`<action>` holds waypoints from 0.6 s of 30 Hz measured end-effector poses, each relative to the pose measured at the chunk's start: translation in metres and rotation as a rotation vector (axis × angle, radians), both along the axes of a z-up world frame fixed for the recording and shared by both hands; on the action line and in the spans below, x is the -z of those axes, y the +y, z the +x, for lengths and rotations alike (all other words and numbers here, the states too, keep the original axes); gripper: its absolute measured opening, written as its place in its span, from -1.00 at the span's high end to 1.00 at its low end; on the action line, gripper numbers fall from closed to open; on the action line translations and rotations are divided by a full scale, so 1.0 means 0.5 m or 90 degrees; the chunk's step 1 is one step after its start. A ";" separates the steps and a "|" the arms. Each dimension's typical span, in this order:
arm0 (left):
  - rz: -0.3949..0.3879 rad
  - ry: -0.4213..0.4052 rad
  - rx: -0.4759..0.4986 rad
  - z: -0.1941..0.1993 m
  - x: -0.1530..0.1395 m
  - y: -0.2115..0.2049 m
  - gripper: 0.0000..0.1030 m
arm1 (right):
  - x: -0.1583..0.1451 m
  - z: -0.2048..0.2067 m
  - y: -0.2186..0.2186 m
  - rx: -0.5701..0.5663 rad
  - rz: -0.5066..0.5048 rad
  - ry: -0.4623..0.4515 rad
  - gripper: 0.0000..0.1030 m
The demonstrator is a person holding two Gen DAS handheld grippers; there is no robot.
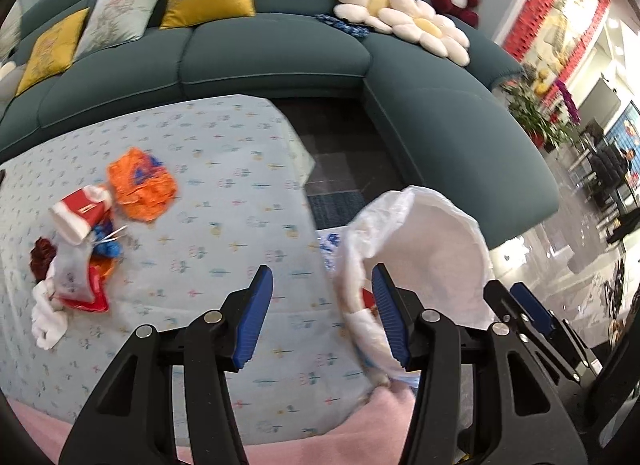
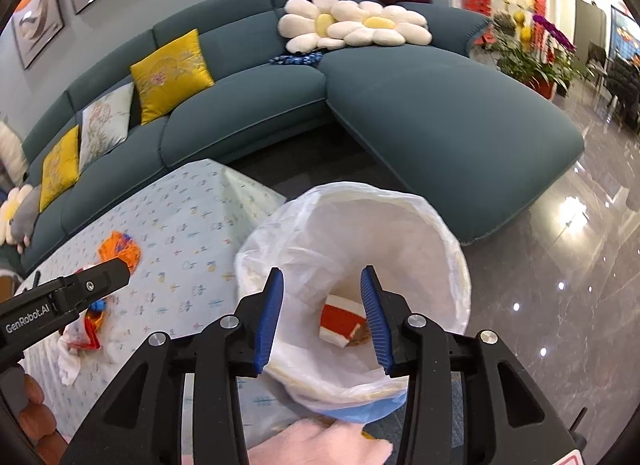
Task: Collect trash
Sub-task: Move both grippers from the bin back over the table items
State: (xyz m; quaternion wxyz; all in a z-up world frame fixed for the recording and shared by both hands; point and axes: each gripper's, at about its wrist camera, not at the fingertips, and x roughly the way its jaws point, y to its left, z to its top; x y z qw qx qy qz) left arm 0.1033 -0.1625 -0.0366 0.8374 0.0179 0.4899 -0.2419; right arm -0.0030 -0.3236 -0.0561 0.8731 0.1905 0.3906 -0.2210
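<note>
Both the left gripper (image 1: 322,315) and right gripper (image 2: 322,319) stand half open, empty, above the white-lined bin (image 2: 460,265); next, fetch the crumpled orange wrapper (image 1: 142,191) near the surface's left edge

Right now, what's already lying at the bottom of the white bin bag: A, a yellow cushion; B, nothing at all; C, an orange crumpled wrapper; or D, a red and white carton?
D: in the right wrist view a red and white carton lies at the bottom of the white bin bag, seen between the open right gripper fingers.
</note>
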 end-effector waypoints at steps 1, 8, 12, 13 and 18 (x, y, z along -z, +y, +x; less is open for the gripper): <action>-0.001 -0.001 -0.012 0.004 -0.003 0.021 0.05 | -0.003 0.003 0.011 -0.007 -0.001 0.000 0.20; 0.002 -0.013 -0.067 0.026 -0.012 0.132 -0.11 | -0.025 0.044 0.113 -0.065 -0.019 0.005 0.10; 0.004 -0.014 -0.097 0.036 -0.012 0.197 -0.22 | -0.032 0.064 0.172 -0.095 -0.020 0.006 0.10; 0.003 -0.013 -0.108 0.038 -0.011 0.218 -0.27 | -0.034 0.069 0.188 -0.104 -0.020 0.007 0.10; 0.003 -0.007 -0.155 0.050 0.001 0.306 -0.36 | -0.037 0.094 0.265 -0.146 -0.023 0.013 0.09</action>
